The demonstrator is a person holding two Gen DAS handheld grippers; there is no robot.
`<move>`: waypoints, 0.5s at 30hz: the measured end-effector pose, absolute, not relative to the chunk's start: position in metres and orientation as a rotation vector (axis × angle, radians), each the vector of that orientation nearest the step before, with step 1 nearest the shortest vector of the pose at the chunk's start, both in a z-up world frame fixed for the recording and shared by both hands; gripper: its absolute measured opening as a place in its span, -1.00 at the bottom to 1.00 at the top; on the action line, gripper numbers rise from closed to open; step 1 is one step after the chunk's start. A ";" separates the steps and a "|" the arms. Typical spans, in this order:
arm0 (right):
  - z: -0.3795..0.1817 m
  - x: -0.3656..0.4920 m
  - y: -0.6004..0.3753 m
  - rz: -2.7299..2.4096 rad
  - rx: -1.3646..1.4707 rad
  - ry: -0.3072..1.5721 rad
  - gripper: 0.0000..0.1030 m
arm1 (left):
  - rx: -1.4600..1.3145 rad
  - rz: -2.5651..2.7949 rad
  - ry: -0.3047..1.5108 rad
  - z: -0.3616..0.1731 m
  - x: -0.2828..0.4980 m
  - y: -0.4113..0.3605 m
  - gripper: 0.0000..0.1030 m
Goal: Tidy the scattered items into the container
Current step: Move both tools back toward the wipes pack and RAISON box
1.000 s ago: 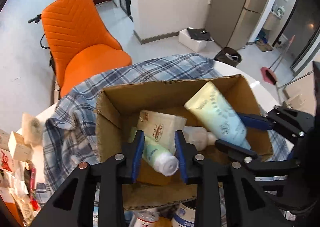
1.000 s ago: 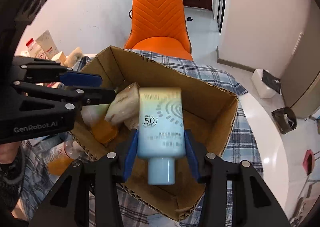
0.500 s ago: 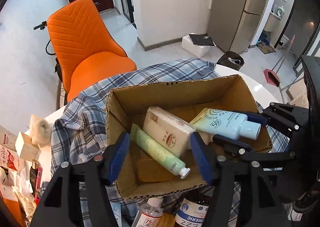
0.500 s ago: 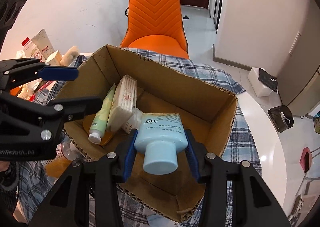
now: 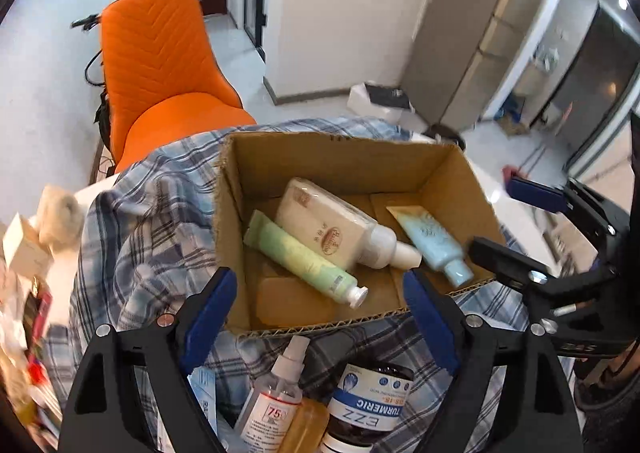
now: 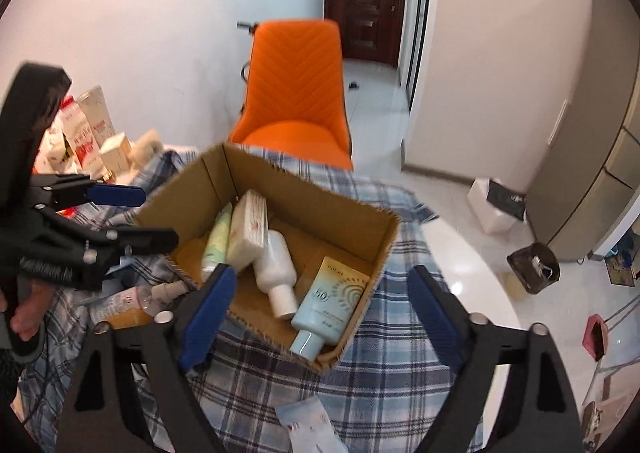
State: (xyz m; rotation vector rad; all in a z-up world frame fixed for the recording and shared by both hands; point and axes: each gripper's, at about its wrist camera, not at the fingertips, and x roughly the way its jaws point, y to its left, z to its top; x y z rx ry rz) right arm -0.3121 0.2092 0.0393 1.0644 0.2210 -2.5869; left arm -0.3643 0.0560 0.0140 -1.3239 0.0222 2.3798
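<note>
Covering the round white table is a blue plaid cloth, rumpled on its left side in the left wrist view. An orange chair stands behind the table, well apart from the work.

Cardboard box sits open on the cloth, flaps up. Four items lie inside on its floor. A cream packet leans on a white bottle, cap toward the near wall. A pale green tube lies just beside the packet on its left, white cap toward the near edge. A light blue sunscreen tube, marked 50, rests against the box's right wall, cap at the near corner.

Left gripper: jaws have just been opening and stand wide, nothing between the blue pads; it hangs over the near rim of the box. Right gripper: jaws have likewise just been opening, wide apart and empty, with the sunscreen tube lying free below them in the box.

Outside the box, on the cloth near the left gripper: a dark turmeric jar, a clear spray bottle marked 75, touching an amber bottle. Small cartons cluster at the table's far left edge.
</note>
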 end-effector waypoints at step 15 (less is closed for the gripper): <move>0.056 -0.225 0.235 -2.743 0.833 0.162 1.00 | -1.240 2.591 0.122 0.030 -0.274 0.014 0.69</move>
